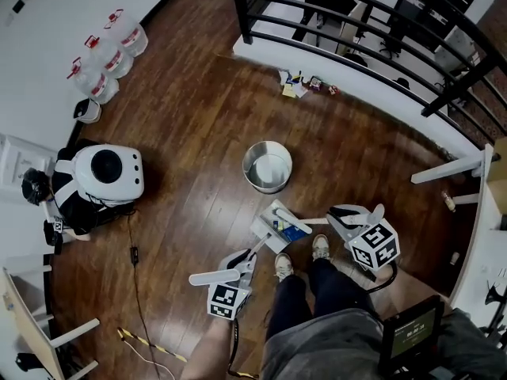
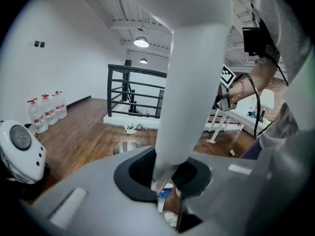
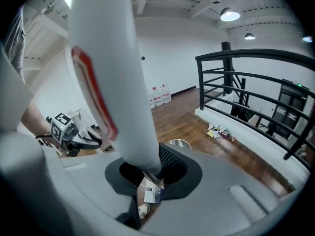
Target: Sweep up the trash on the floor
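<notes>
Head view: looking steeply down on a dark wooden floor (image 1: 190,133), two shoes (image 1: 283,266) at the bottom edge, both grippers just ahead of them.
Left gripper (image 1: 245,264) (image 2: 165,178): fingers closed round a plain white handle (image 2: 192,82), gripping it with only a narrow gap left; the handle slanting down through the dark opening toward the floor.
Right gripper (image 1: 337,216) (image 3: 147,173): fingers likewise drawn in and clamped on a striped handle (image 3: 110,82), white with a red band along one side; pointed toward the left gripper, well apart from it.
Dustpan (image 1: 269,232): on the floor between the two grippers, just in front of the shoes, joined to the left gripper's side by a thin stem.
In the dustpan: a blue and white carton (image 1: 283,226) (image 3: 150,194), also visible through the gap below the left fingers (image 2: 164,193); a pale bar lying across the pan's mouth at the end of the right gripper's rod.
Bin (image 1: 247,165) (image 2: 125,147) (image 3: 179,143): round, shiny metal, upright on the floor just beyond the dustpan, not touching it; inside showing a pale, reflective wall and bottom.
Trash pile (image 1: 305,84) (image 2: 133,128) (image 3: 220,132): small coloured scraps and wrappers on the floor against the white base of the black railing (image 1: 356,22), well beyond the bin.
Water bottles (image 1: 107,54): three, red-capped, in a row along the wall at upper left.
White device (image 1: 107,172): rounded, with a dark circle on top, at the left wall, well apart from the dustpan.
</notes>
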Demonstrator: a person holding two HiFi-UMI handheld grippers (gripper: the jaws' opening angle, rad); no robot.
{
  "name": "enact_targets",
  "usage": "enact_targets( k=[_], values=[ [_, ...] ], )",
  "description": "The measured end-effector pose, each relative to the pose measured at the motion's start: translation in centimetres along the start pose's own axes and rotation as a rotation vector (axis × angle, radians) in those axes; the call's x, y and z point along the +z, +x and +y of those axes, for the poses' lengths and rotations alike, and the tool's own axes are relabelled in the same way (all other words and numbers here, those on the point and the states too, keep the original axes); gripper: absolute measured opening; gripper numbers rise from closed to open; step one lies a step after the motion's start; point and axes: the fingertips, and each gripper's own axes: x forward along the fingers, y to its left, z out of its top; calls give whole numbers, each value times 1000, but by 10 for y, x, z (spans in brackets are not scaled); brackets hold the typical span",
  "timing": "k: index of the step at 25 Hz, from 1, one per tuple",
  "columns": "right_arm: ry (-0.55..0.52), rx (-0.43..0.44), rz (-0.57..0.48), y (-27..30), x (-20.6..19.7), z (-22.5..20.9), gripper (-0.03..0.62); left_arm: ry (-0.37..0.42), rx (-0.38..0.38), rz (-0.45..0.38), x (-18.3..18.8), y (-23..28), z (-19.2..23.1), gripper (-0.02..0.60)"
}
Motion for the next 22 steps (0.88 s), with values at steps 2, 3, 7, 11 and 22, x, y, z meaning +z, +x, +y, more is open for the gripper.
enact_targets(
  k=[2, 3, 7, 11, 22],
  values=[
    [34, -46, -19, -8, 7, -19, 51, -1, -1, -2, 0, -1, 1, 41],
    [46, -68, -28, -14, 10, -28, 51, 0, -3, -2, 0, -1, 1, 41],
    [60, -142, -56, -33, 16, -52, 51, 11, -14, -5, 1, -1, -2, 41],
    [49, -209, -53, -37, 2, -66, 51, 8, -15, 7, -2, 1, -6, 41],
    [142, -208, -75, 5, -27, -28, 51, 19, -13, -13, -9, -1, -8, 41]
  ],
)
